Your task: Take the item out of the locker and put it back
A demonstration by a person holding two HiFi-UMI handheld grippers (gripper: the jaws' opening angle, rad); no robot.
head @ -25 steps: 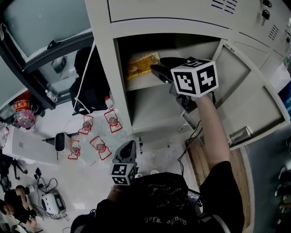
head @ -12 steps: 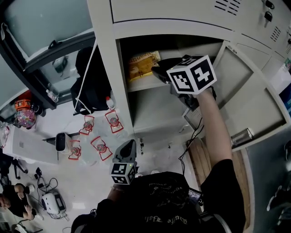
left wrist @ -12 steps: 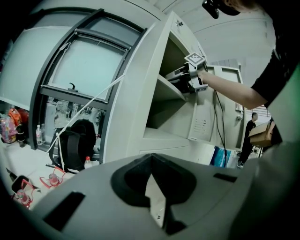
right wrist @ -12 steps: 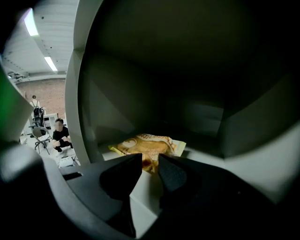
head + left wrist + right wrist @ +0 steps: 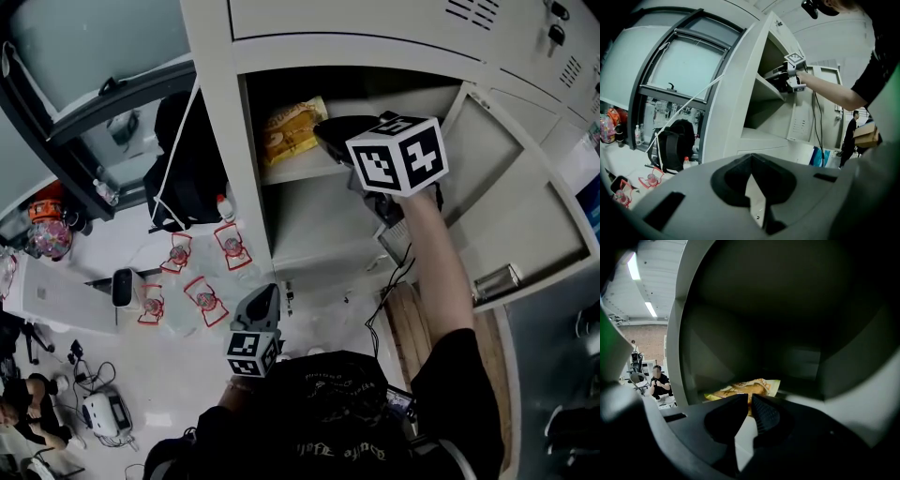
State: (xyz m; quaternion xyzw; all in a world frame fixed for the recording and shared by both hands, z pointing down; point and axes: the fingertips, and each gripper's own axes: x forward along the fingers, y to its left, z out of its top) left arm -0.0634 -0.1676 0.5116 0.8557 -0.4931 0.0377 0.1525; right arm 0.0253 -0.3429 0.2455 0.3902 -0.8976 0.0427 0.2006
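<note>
- On the upper shelf of the open locker, the snack packet lies toward the left side, its near edge facing the opening. The door stands swung wide to the right.
- The right gripper reaches into the upper compartment, with its tips at the packet's near edge. Its jaws have just been closing and now stand almost together.
- In the right gripper view, a strip of the packet shows in the narrow gap at the tips of the right gripper. The jaws appear clenched on that edge, but the compartment is dark and the contact itself is hard to confirm.
- The left gripper hangs low in front of the person, well clear of the locker. In the left gripper view, the jaws of the left gripper are closed tip to tip with nothing between them.
- Progress: the task is at an early stage. The door is open and the grasp is being made, but the packet is still inside the locker.
- Remaining: draw the packet out past the shelf edge, then return it to the shelf and release it.
</note>
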